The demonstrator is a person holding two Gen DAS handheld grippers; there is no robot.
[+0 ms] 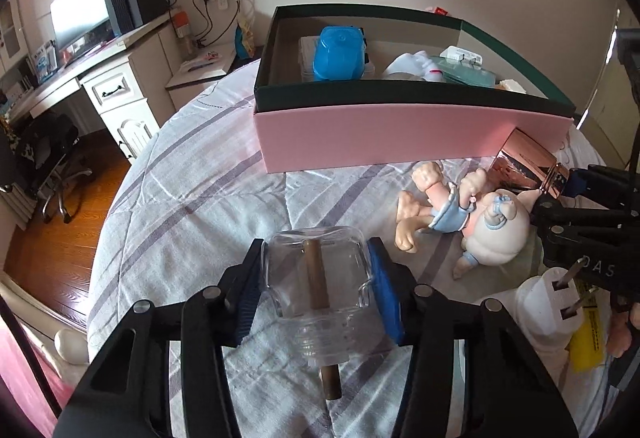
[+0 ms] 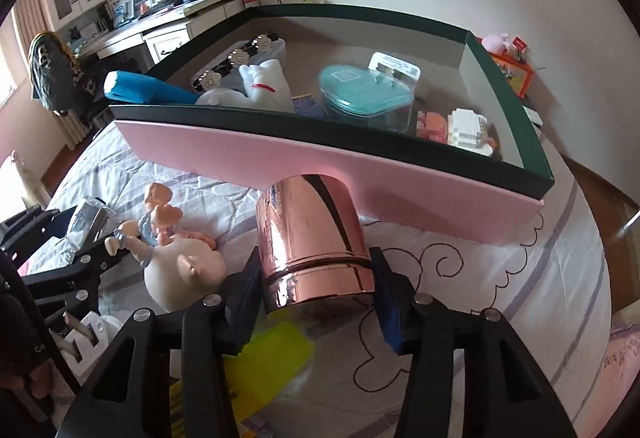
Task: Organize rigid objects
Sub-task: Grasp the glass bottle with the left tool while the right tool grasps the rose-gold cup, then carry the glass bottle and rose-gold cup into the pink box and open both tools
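My left tongs (image 1: 316,288) clamp a clear glass bottle (image 1: 318,284) over the bed (image 1: 192,206), in front of the pink box (image 1: 400,138). Right of it, the pig figurine (image 1: 472,216) lies before the box wall. My right tongs (image 2: 316,298) grip a rose-gold cylinder (image 2: 312,238), its far end touching that wall.

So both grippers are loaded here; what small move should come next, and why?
Probably lift the right gripper and its rose-gold cup over the box wall. The cup is clamped, sits low against that wall, and the box floor beyond shows room.
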